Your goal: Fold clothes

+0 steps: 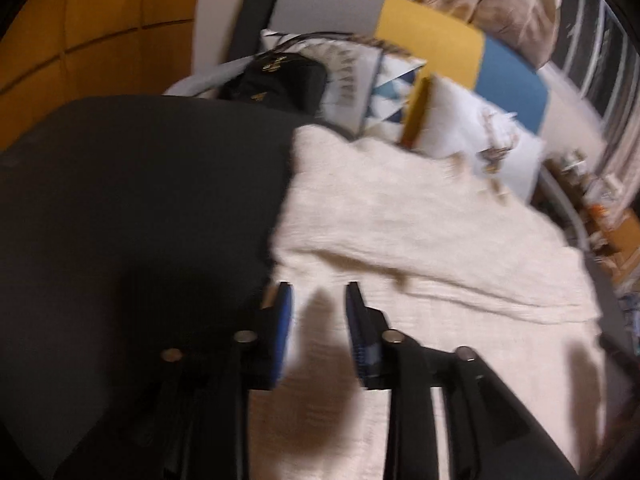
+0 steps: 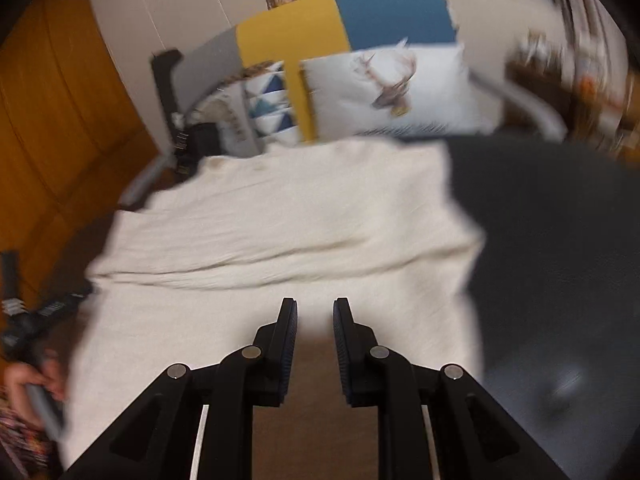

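A cream white garment (image 1: 420,216) lies spread on a dark surface (image 1: 140,208), with a fold ridge running across its middle. It also shows in the right wrist view (image 2: 280,220). My left gripper (image 1: 318,292) is open and empty, just above the garment's near part by its left edge. My right gripper (image 2: 314,306) is open and empty above the garment's near edge. The left gripper shows in the right wrist view (image 2: 24,320) at the garment's left side, held by a hand. Both views are motion blurred.
Patterned cushions (image 2: 392,92) and a black bag (image 1: 280,76) lie beyond the garment against a grey, yellow and blue headboard (image 1: 432,36). An orange wooden wall (image 1: 92,20) is at the left. Cluttered shelves (image 1: 608,216) stand at the right.
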`<state>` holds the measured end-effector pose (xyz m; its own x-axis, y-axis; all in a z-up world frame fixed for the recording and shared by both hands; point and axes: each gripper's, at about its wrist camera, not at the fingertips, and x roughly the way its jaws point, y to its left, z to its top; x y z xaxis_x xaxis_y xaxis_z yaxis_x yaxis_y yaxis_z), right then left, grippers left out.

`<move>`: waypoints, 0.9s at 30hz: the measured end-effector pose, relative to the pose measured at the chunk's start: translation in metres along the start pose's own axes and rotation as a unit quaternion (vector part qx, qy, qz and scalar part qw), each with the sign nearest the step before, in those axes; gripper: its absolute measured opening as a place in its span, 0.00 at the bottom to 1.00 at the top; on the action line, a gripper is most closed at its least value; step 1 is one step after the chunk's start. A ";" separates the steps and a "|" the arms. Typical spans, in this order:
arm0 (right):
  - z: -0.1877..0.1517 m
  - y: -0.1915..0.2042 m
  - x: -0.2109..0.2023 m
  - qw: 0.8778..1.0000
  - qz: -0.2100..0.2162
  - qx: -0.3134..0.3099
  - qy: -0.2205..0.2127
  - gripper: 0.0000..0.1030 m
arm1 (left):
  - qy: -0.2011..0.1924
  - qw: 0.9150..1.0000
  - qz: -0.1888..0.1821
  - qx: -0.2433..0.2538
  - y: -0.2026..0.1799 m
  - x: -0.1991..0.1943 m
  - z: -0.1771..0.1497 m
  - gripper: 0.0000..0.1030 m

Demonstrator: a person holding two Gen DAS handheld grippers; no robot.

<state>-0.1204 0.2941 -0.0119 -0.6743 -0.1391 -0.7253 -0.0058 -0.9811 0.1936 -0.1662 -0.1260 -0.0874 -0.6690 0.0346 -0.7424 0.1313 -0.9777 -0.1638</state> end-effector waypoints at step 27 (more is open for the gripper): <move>0.007 -0.108 0.025 0.986 0.046 0.151 0.048 0.24 | 0.014 0.998 0.013 0.058 -0.014 0.013 -0.008 0.88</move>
<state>-0.1415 0.3975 -0.0467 -0.6094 -0.2515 -0.7519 -0.1783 -0.8806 0.4390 -0.1706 -0.1106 -0.0998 -0.6452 0.0125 -0.7639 0.0615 -0.9958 -0.0683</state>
